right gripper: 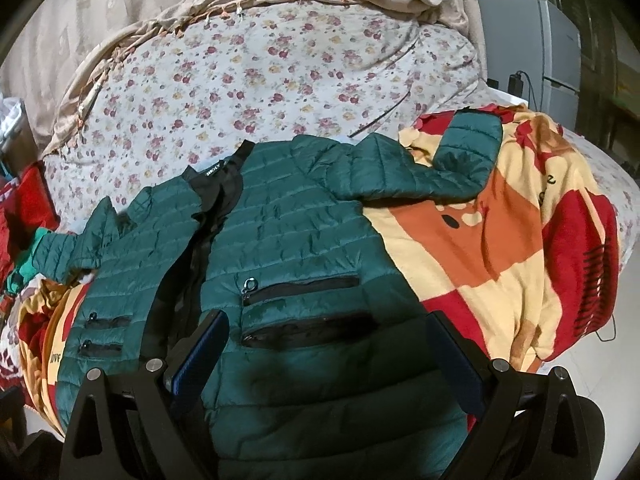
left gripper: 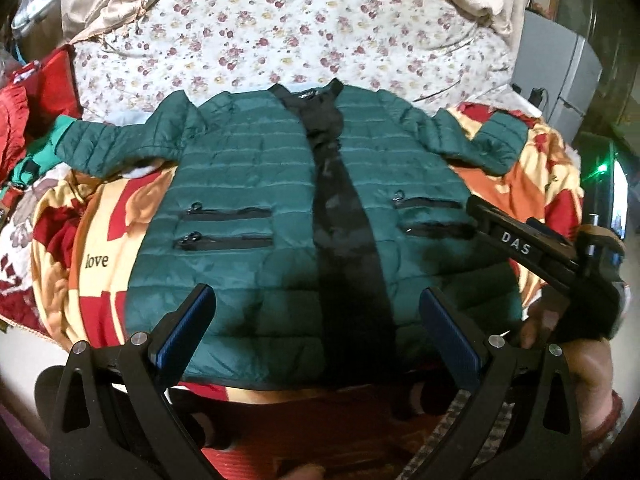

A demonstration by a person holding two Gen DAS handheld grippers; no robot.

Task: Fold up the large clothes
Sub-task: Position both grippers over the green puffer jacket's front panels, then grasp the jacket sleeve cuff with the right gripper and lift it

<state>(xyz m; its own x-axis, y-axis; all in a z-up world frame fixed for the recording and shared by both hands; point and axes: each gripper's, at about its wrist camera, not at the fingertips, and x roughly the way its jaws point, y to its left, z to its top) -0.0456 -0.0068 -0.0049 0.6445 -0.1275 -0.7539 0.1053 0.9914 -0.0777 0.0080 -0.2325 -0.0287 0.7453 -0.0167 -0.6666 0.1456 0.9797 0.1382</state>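
Both grippers hang open over the hem, nothing gripped yet!
Left gripper (left gripper: 318, 320) sits at the hem's middle, right gripper (right gripper: 326, 354) over the jacket's right-hand front panel; the green jacket (left gripper: 256, 208) lies flat on the blanket (right gripper: 492, 240), collar pointing away, sleeves spread sideways.

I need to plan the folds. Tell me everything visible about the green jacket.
The green jacket is a quilted, slightly shiny puffer lying front up and unzipped, showing black lining down the middle and a neck label. Each front panel carries two black zip pockets with ring pulls. Both sleeves spread sideways, the cuffs bent. It rests on a red-and-yellow blanket, its collar reaching the floral quilt. Neither hand-held gripper grips it.
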